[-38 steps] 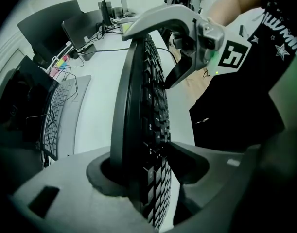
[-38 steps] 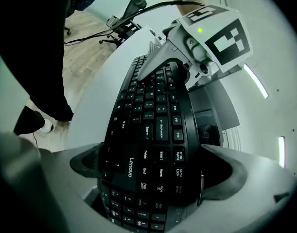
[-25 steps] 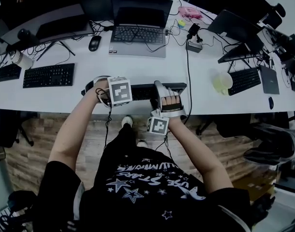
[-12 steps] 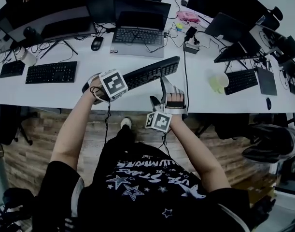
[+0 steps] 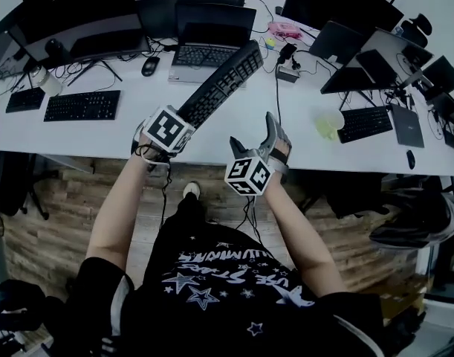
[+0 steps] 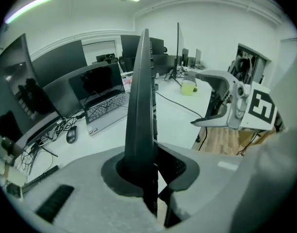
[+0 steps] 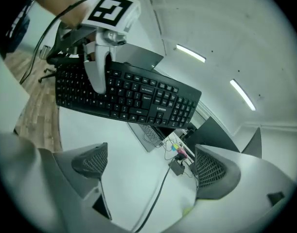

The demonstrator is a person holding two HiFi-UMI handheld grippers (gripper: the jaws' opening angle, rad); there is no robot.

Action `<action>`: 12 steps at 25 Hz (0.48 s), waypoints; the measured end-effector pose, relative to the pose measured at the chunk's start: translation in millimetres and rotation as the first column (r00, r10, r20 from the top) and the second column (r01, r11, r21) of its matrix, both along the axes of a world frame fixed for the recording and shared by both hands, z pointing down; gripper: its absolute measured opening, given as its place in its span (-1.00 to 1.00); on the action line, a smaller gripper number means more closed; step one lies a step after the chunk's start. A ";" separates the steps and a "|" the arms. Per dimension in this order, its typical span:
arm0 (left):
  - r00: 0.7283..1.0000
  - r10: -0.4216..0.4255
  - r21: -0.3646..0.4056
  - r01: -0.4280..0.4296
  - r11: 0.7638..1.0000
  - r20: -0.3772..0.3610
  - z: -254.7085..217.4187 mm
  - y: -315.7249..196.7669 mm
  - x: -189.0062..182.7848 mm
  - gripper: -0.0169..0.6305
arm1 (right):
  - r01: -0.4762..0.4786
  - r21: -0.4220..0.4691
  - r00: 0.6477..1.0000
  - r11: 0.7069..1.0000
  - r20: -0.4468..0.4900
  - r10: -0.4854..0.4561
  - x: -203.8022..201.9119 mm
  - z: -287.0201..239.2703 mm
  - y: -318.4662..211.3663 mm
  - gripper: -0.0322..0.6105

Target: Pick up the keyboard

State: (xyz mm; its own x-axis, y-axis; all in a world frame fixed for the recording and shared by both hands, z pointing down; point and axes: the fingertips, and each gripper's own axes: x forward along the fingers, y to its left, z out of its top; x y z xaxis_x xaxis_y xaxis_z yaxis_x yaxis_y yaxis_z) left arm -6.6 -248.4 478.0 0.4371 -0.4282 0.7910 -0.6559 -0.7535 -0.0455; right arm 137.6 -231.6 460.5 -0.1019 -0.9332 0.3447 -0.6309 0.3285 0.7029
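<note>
Above the desk [image 5: 100, 136], left gripper [image 6: 155, 176] pinches the keyboard [image 5: 223, 84], slanting toward one o'clock; right gripper [image 7: 150, 171] gapes, apparently empty, as only its own view shows.

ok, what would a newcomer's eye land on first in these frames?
The long black keyboard comes first: it is held off the white desk at a slant in the middle of the head view, its near end clamped in the left gripper. Next is the right gripper beside it, jaws wide apart and empty. Behind both, an open grey laptop sits on the desk.
</note>
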 end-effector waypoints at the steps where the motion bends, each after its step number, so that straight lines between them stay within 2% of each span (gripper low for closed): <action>1: 1.000 -0.018 0.004 0.018 1.000 -0.024 -2.5 6.4 2.4 -0.69 | -0.009 -0.009 0.999 1.000 0.042 0.009 3.4 -2.1 2.8 0.87; 3: 0.997 -0.050 0.019 0.051 0.999 -0.066 -7.9 18.2 7.0 -0.69 | -0.030 -0.018 0.992 0.999 0.120 0.032 11.4 -7.1 9.4 0.82; 4: 0.994 -0.065 0.029 0.067 0.997 -0.085 -10.8 23.6 9.0 -0.69 | -0.044 -0.015 0.987 0.999 0.151 0.046 16.2 -10.3 13.1 0.66; 9: 0.974 -0.134 0.060 0.148 0.987 -0.185 -25.8 50.8 13.1 -0.69 | -0.086 -0.003 0.949 0.996 0.306 0.083 31.3 -24.8 32.8 -0.60; 11: 0.964 -0.146 0.072 0.166 0.984 -0.222 -32.7 59.4 15.0 -0.69 | -0.080 -0.024 0.920 0.997 0.384 0.082 32.2 -28.0 38.9 -0.87; 12: 0.960 -0.150 0.077 0.172 0.982 -0.235 -35.3 62.4 15.4 -0.69 | -0.077 -0.034 0.908 0.996 0.410 0.084 32.6 -28.9 41.2 -0.87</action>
